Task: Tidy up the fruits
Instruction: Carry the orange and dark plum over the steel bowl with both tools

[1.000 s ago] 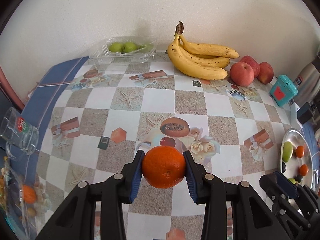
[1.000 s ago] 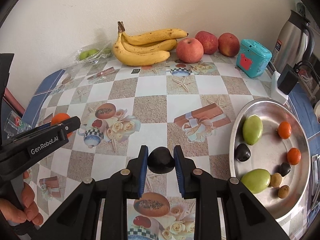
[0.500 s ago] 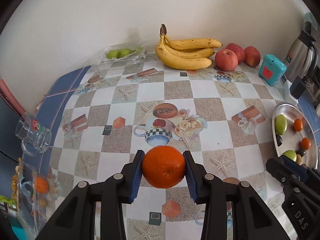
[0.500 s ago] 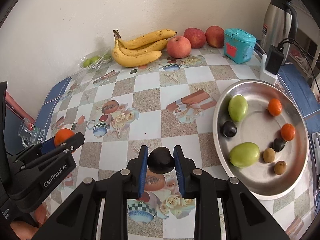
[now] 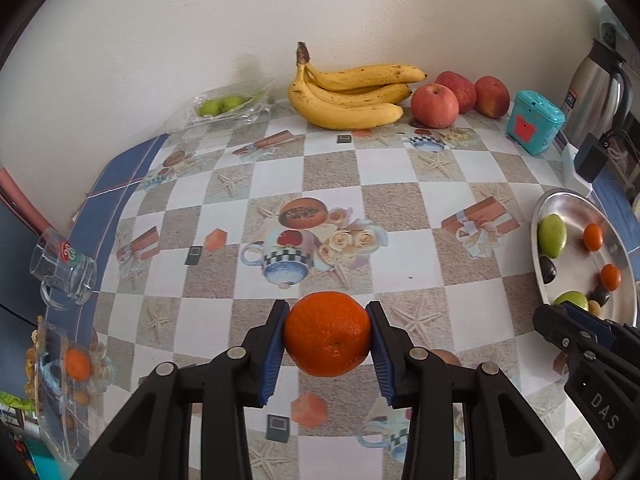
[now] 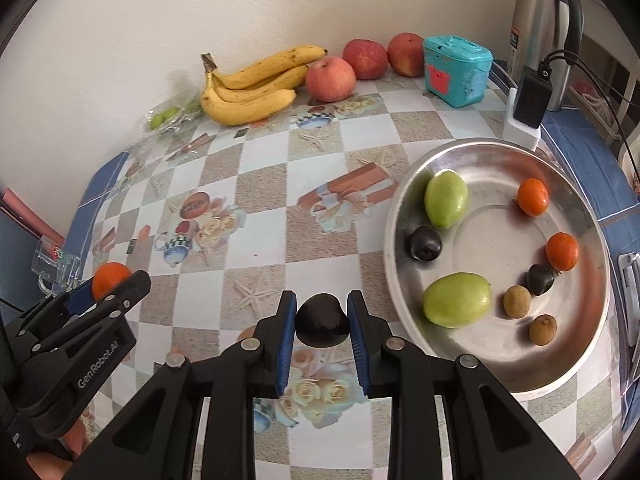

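Note:
My left gripper (image 5: 327, 336) is shut on an orange (image 5: 327, 334) and holds it above the patterned table. It also shows in the right wrist view (image 6: 108, 284) at the left. My right gripper (image 6: 322, 322) is shut on a dark plum (image 6: 322, 320), just left of the steel plate (image 6: 404, 216). The plate holds two green fruits (image 6: 446, 199), two small oranges (image 6: 532, 197), two dark plums (image 6: 425, 243) and two small brown fruits (image 6: 516, 301). In the left wrist view the plate (image 5: 538, 216) is at the right edge.
Bananas (image 5: 352, 96) and three red apples (image 5: 434, 105) lie along the back wall. A plastic bag with green fruits (image 5: 224, 105) is at the back left. A teal box (image 5: 534, 122), a kettle (image 6: 544, 20), a charger (image 6: 530, 98) and a glass mug (image 5: 64, 270) stand around the edges.
Both grippers have pulled back and swung right with their fruits still held. The plate has come closer and larger in the right wrist view.

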The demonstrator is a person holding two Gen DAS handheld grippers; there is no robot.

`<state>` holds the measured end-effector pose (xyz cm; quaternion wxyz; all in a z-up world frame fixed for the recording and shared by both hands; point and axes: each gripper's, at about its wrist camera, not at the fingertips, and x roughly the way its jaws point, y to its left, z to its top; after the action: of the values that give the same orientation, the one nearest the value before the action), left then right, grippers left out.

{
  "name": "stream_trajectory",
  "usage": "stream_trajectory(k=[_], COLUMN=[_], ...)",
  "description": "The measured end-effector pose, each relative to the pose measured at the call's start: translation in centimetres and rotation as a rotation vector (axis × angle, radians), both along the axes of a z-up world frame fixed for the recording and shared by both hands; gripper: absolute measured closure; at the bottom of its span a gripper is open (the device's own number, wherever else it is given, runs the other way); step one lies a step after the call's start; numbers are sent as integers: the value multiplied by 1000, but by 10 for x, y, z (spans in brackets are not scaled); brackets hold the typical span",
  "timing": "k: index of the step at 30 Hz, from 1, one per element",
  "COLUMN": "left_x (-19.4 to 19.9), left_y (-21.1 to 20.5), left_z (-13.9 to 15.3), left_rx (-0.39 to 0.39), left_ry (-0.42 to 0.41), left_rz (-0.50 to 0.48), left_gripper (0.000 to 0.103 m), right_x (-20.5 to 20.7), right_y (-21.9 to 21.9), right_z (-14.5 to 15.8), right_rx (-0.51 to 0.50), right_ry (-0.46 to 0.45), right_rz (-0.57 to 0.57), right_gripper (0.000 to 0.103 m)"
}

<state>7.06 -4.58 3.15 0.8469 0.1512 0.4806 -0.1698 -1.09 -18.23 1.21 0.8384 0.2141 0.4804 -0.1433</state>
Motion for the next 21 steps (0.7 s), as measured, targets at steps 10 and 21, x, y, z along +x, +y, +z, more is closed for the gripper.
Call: stream_trajectory(k=[10,21], left_x=[-18,-43], left_y=[-34,-75], left_z=[2,5], left_rx=[-19,-25], left_ry=[9,0], left_rz=[-67,-147], left_gripper=[61,61], right_x=[-7,-31], right_y=[-33,-71], right_z=[1,6], right_rx=[34,20], right_ry=[-1,-6], right_rz=[-44,-115], right_gripper=[76,76])
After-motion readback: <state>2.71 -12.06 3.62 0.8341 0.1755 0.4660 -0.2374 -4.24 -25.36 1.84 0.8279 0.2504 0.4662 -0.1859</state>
